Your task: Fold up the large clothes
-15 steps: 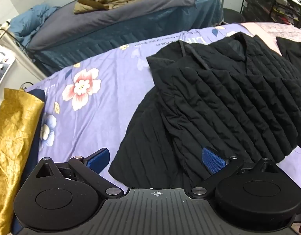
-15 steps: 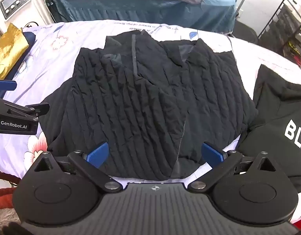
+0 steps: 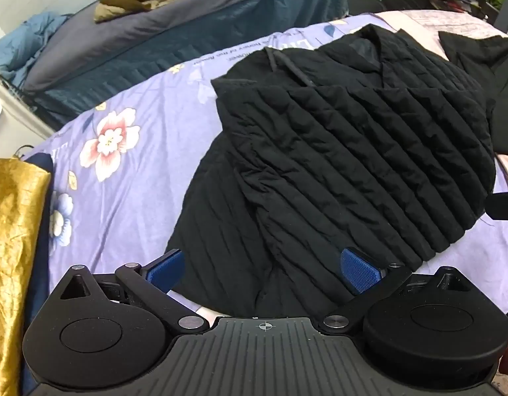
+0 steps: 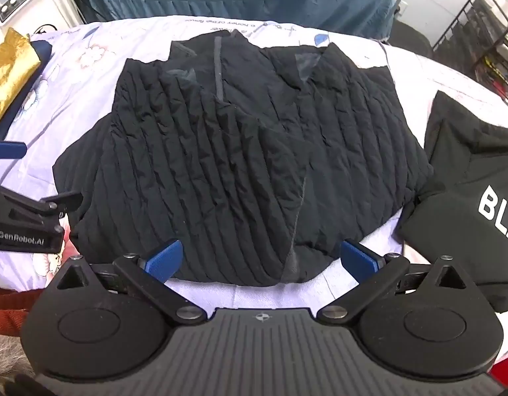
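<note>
In the left wrist view, the left gripper [image 3: 264,269] has its two blue ribbed pads spread wide and grasps nothing. Just ahead of it lies one black quilted jacket [image 3: 353,165], puffy with stitched ridges, on a lilac flowered sheet [image 3: 128,171]. Left of the gripper is one crinkled gold cloth [image 3: 13,231].

In the right wrist view, the right gripper [image 4: 262,260] is also spread, empty. The jacket [image 4: 247,151] lies directly ahead; one smooth black printed garment [image 4: 475,181] is to its right.
</note>
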Motion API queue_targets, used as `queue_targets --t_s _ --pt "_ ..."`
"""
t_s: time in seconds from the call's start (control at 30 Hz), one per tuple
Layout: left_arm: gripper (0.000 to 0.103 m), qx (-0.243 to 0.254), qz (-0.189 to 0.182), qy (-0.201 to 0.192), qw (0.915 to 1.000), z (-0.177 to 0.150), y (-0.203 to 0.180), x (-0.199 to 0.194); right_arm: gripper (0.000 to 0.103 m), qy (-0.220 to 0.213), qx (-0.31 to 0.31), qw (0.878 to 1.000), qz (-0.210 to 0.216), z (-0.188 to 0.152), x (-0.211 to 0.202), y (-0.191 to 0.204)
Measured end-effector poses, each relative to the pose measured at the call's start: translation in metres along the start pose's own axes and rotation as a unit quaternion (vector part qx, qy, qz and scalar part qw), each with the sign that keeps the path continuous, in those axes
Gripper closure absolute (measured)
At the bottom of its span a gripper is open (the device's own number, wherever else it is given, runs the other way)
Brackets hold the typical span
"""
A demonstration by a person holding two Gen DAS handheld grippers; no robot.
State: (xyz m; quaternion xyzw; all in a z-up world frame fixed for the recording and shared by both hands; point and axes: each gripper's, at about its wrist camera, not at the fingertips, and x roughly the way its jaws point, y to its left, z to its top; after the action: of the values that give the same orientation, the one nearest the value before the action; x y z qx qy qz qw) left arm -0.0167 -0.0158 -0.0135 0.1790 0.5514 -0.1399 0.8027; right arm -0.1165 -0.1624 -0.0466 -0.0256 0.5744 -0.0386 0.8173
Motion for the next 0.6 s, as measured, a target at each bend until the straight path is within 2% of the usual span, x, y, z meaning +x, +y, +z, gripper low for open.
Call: queue_targets --t_s 0.6 --pt "0.0 -0.008 -0.004 0.014 0.9999 -0.0025 0.0035 0.0047 0.001 -0.002 0.007 1.0 0.007 -0.0019 0.0005 -0.0024"
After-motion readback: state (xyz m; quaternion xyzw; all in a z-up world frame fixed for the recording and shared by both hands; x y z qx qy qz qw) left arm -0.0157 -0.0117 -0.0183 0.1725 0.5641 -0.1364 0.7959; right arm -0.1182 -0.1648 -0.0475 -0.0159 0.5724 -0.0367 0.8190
